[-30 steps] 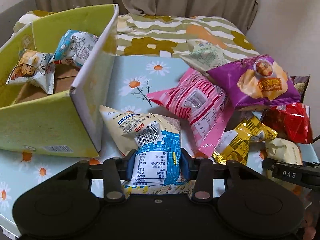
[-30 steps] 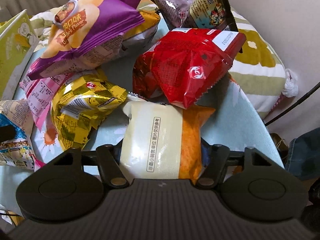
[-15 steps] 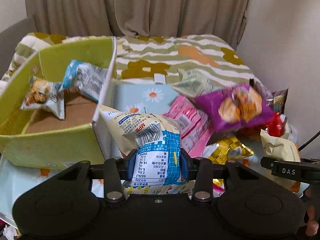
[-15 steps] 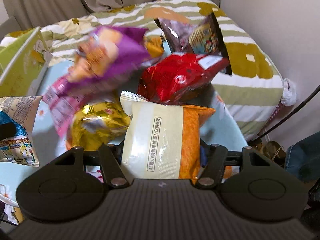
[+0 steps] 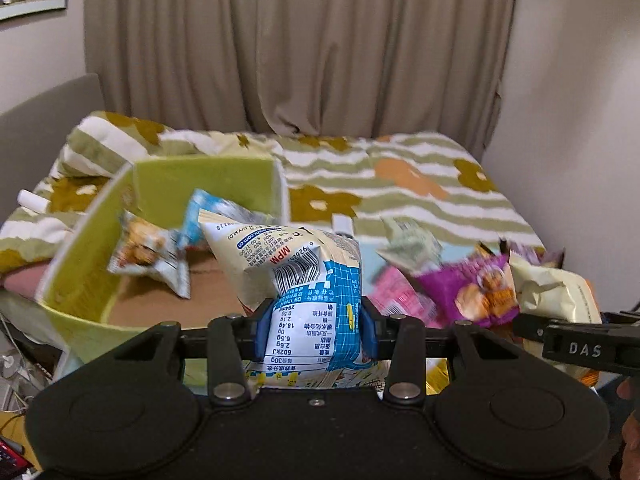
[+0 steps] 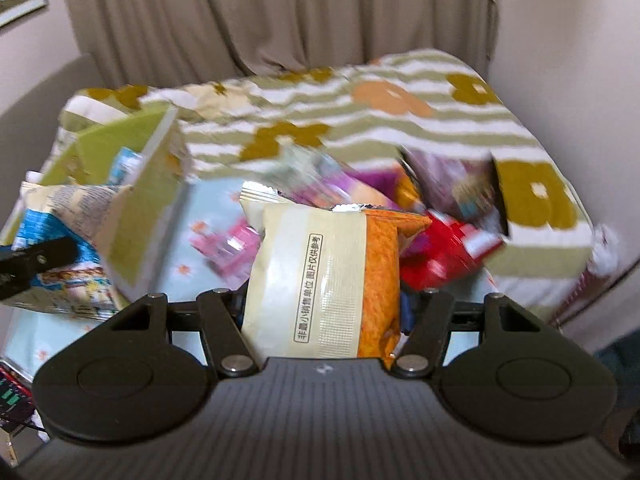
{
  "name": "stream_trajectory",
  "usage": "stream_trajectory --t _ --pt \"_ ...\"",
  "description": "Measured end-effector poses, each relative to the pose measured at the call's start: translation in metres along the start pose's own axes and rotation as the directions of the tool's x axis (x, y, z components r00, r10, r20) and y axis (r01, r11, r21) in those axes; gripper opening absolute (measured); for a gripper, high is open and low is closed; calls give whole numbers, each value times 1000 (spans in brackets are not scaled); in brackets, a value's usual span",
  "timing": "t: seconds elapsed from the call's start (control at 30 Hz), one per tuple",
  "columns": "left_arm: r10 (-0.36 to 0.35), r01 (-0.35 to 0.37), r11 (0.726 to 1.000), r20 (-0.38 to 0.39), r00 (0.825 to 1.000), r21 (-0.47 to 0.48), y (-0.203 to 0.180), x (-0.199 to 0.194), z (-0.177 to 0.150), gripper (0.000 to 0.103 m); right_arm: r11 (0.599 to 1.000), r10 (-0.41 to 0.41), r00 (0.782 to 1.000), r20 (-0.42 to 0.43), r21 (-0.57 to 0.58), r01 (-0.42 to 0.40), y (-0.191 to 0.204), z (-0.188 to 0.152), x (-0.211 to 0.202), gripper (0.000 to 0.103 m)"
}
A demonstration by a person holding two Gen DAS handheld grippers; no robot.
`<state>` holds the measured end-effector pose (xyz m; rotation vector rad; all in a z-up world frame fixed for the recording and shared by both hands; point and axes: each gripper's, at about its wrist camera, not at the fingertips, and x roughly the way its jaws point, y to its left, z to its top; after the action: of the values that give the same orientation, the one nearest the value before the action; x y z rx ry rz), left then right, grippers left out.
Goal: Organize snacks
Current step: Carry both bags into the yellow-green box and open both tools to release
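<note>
L gripper [image 5: 316, 322] is clamping a cream-and-blue foil snack bag w/ barcode [image 5: 304, 280] between its blue pads, bag sticking up and fwd out of the jaws, clear of the surface. Gripper is pointing fwd and angled down, sitting just in front of the near wall of the green cardboard box w/ brown floor [image 5: 76, 268]; bag's top corner is overlapping the box opening in view.

R gripper [image 6: 324, 312] is gripping a cream-and-orange flat snack packet w/ a printed text strip [image 6: 320, 276], jaws roughly half spread, packet filling the gap and standing upright. It's also pointing fwd and down, over the pile side. From the L cam the R gripper's black finger marked "DAS" is showing at the right edge, same packet above it.

Counts: 2 bags held, 1 per gripper. In the box: 2 bags, a white/orange one [image 5: 150, 258] leaning on the left wall and a light-blue one [image 5: 196, 220] behind it at the back. Loose pile right of the box: pink bag [image 6: 232, 246], purple bag [image 5: 468, 288], red bag [image 6: 444, 252], pale green crumpled bag [image 5: 412, 246], dark bag at the back right; blur is making any further count unsure.

Room: box is sitting on the left of a pale blue daisy-print mat [image 6: 208, 216], a bare strip of mat btwn box's right wall and the pile. Striped floral bedspread [image 5: 420, 200] is running behind, beige curtain [image 5: 300, 40] beyond, wall close on the right.
</note>
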<state>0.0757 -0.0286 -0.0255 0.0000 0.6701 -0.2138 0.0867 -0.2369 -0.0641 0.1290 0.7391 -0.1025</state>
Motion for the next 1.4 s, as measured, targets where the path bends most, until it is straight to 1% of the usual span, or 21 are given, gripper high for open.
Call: stream_trajectory --t 0.13,0.27,0.43,0.6,0.7,0.87,0.93,0.97,1.0,1.03,1.07,1.13,1.23,1.4 --pt "23 -23 1000 39 999 -6 31 -9 17 47 997 74 996 52 -23 -73 39 26 -6 78" --pt "46 -45 999 65 997 -16 69 -11 37 47 988 149 986 72 -47 -146 85 49 -2 77" --pt "69 -69 998 62 996 -8 115 5 58 47 978 194 978 75 -92 -186 142 71 15 77" --pt "68 -68 997 10 998 22 155 35 66 47 975 193 980 49 -126 -185 198 89 45 77" --pt "43 -41 998 -30 999 51 173 56 64 47 977 168 985 32 -138 -162 224 93 63 77" --pt "-5 14 994 -88 996 110 188 83 56 47 984 125 992 -4 -125 -124 251 94 89 77" --pt "-12 26 991 -106 994 132 191 90 52 50 986 108 994 -18 -125 -109 258 92 97 77" --pt "-14 29 990 -107 994 138 192 92 51 56 986 99 995 -24 -129 -102 261 91 100 77" --pt "-14 31 989 -112 994 147 193 94 49 77 987 92 995 -30 -132 -95 263 90 103 77" --pt "-7 24 988 -114 993 151 193 95 48 87 987 85 996 -37 -134 -90 265 89 106 77" --pt "3 14 988 -106 994 153 194 94 47 101 987 78 996 -42 -136 -83 265 87 105 77" --pt "8 5 987 -84 996 163 195 91 47 102 987 74 996 -52 -137 -81 268 86 109 77" --pt "20 -4 985 -88 996 173 196 89 46 102 985 70 996 -61 -153 -78 272 86 113 77" --pt "54 -41 990 -101 993 133 203 86 46 102 981 79 994 -81 -170 -92 271 82 119 77"
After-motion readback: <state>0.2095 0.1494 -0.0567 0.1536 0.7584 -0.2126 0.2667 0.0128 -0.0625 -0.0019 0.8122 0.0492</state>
